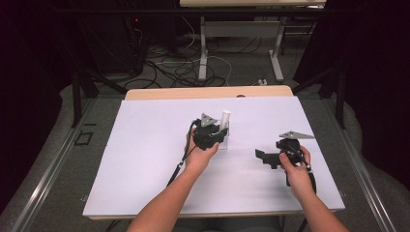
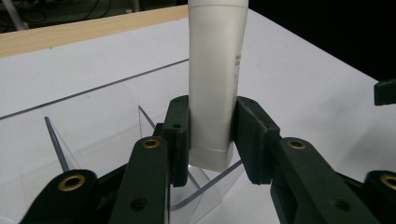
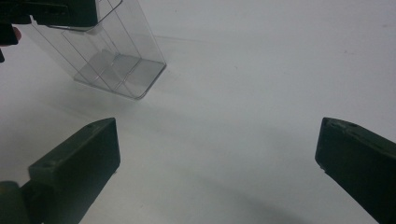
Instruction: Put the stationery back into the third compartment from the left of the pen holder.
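A white tube (image 2: 212, 79) stands upright with its cap end down, and my left gripper (image 2: 211, 140) is shut on its lower part. The tube's bottom hangs at the rim of a clear acrylic organizer (image 2: 112, 121) with thin dividers; I cannot tell whether it touches. In the high view the left gripper (image 1: 216, 131) holds the tube (image 1: 225, 118) over the organizer (image 1: 223, 142) near the table's middle. My right gripper (image 1: 262, 157) lies low over the table to the right, open, jaws pointing left. Its own view shows the jaws (image 3: 217, 140) wide apart around nothing, with the organizer (image 3: 119, 63) beyond.
A white sheet (image 1: 145, 159) covers the table, with a wooden edge (image 1: 208, 92) along the far side. Behind the table the floor holds cables (image 1: 179, 70) and the legs of another table (image 1: 203, 53). The left gripper (image 3: 51, 11) shows at the right gripper view's top left.
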{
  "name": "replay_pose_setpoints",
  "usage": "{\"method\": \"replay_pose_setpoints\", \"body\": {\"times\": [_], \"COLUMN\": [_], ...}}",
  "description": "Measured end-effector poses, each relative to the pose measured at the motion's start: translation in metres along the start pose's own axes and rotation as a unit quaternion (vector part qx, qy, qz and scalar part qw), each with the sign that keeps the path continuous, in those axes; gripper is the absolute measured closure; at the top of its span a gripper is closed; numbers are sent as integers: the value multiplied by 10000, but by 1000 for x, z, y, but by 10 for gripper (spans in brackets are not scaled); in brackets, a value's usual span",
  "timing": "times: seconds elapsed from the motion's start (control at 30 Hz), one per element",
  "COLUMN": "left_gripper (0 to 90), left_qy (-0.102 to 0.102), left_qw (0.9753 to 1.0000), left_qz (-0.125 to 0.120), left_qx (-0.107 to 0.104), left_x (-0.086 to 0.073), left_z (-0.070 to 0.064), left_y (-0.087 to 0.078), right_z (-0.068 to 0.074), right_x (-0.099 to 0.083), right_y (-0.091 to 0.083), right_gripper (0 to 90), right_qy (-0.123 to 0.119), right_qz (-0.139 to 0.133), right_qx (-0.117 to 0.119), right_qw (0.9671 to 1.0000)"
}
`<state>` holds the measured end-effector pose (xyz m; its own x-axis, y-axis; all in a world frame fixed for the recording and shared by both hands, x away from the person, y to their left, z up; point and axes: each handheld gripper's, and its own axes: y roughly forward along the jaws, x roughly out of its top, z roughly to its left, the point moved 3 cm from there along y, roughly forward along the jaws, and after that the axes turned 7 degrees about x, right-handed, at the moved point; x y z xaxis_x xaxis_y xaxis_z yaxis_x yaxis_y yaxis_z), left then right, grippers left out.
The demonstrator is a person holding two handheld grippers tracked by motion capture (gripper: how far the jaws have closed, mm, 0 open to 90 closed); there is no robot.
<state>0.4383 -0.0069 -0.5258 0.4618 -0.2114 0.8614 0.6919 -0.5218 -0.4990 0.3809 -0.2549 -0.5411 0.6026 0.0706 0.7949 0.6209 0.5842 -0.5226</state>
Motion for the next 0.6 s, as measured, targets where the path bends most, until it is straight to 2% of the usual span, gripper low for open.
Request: {"method": "replay_pose_setpoints", "body": {"times": [0.07, 0.13, 0.27, 0.3, 0.33, 0.53, 0.6], "left_gripper": [665, 574, 460, 446, 436, 352, 331], "left_qy": [101, 55, 142, 43, 107, 98, 18], "left_qw": [9999, 10000, 9999, 10000, 9999, 9997, 9998], "left_qz": [37, -4, 40, -58, -78, -205, -186], "left_qx": [-7, 17, 19, -11, -23, -63, -96], "left_x": [0, 1, 4, 5, 6, 9, 9], "left_z": [0, -1, -2, -3, -1, 9, 14], "left_y": [-1, -3, -17, -21, -27, -48, -54], "right_z": [0, 0, -1, -1, 0, 0, -1], "right_x": [0, 0, 0, 0, 1, 1, 1], "right_y": [0, 0, 0, -1, -1, -2, -2], "right_gripper": [0, 0, 0, 0, 0, 0, 0], "right_qy": [5, 17, 16, -14, 9, 64, 31], "right_qz": [-2, -9, -3, -21, -26, -47, -56], "right_qx": [2, 9, 11, 5, 17, -7, -18], "right_qw": [10000, 10000, 10000, 10000, 10000, 10000, 10000]}}
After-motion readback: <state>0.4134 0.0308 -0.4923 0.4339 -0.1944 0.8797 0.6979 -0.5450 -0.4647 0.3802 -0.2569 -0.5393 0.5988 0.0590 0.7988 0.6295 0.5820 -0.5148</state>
